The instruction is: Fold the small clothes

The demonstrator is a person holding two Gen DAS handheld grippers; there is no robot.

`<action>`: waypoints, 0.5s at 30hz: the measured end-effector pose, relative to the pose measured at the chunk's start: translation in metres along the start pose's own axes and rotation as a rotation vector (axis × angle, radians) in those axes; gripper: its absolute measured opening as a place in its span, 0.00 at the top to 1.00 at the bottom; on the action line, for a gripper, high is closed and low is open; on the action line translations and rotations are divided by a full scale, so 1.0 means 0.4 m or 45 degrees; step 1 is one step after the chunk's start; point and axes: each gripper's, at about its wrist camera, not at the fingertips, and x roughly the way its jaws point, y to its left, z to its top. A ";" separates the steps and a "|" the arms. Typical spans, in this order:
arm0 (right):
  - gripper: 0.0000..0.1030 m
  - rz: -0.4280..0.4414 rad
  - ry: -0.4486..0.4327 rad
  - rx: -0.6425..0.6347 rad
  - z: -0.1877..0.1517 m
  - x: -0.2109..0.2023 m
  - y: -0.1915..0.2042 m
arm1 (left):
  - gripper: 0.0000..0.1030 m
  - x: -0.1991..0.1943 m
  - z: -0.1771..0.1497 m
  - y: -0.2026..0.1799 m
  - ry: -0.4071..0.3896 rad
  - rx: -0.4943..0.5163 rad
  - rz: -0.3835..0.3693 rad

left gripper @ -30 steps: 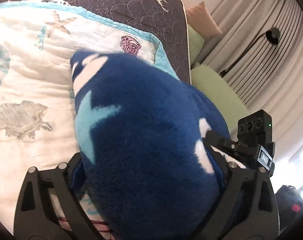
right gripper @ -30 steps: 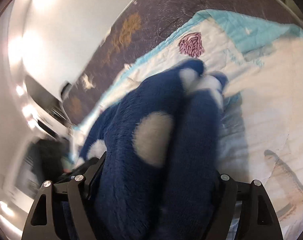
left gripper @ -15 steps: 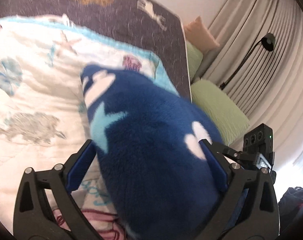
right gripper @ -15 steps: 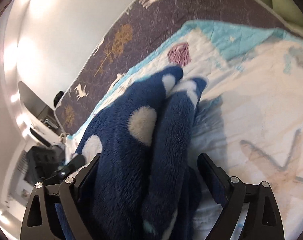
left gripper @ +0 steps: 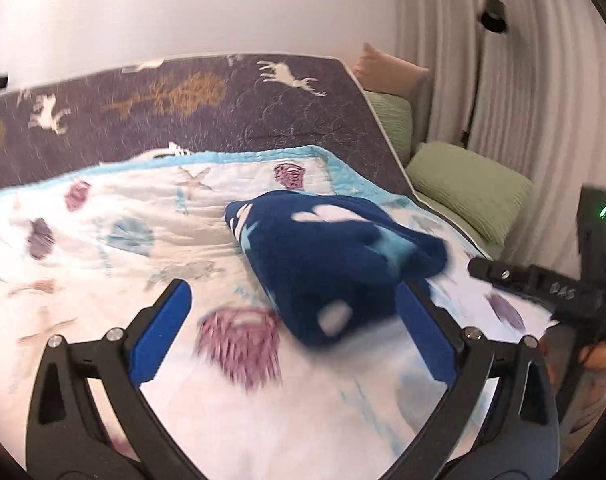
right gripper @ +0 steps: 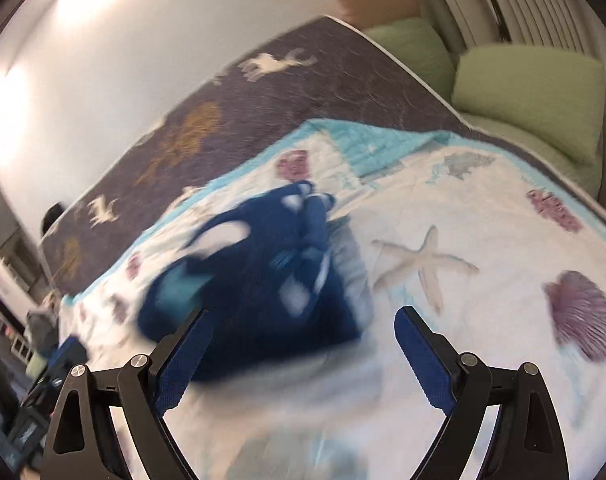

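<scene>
In the left wrist view, the left gripper (left gripper: 293, 334) has its blue-padded fingers (left gripper: 161, 334) spread wide with nothing between them; the folded navy garment (left gripper: 331, 264) lies on the seashell quilt (left gripper: 103, 232) covering the bed, toward the quilt's far right corner. In the right wrist view, the right gripper (right gripper: 299, 358) stands equally wide and empty, the blurred garment just beyond its left finger.

Navy fleece garment (left gripper: 335, 264) with white and aqua patches; white quilt (left gripper: 103, 216) printed with purple shells
</scene>
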 end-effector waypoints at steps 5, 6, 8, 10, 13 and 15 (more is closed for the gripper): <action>0.09 -0.011 -0.038 -0.173 -0.087 -0.286 0.105 | 0.01 -0.210 -0.027 -0.070 0.003 0.077 0.014; 0.09 -0.030 -0.042 -0.206 -0.102 -0.322 0.127 | 0.01 -0.248 -0.029 -0.082 0.001 0.089 0.014; 0.09 -0.087 -0.060 -0.278 -0.145 -0.419 0.174 | 0.01 -0.333 -0.031 -0.112 -0.004 0.112 0.007; 0.07 -0.124 -0.088 -0.316 -0.178 -0.493 0.202 | 0.01 -0.405 -0.038 -0.134 -0.023 0.132 0.014; 0.07 -0.243 -0.093 -0.311 -0.231 -0.596 0.247 | 0.01 -0.509 -0.059 -0.165 -0.052 0.151 0.033; 0.07 -0.250 -0.085 -0.290 -0.267 -0.665 0.270 | 0.01 -0.562 -0.072 -0.183 -0.059 0.156 0.025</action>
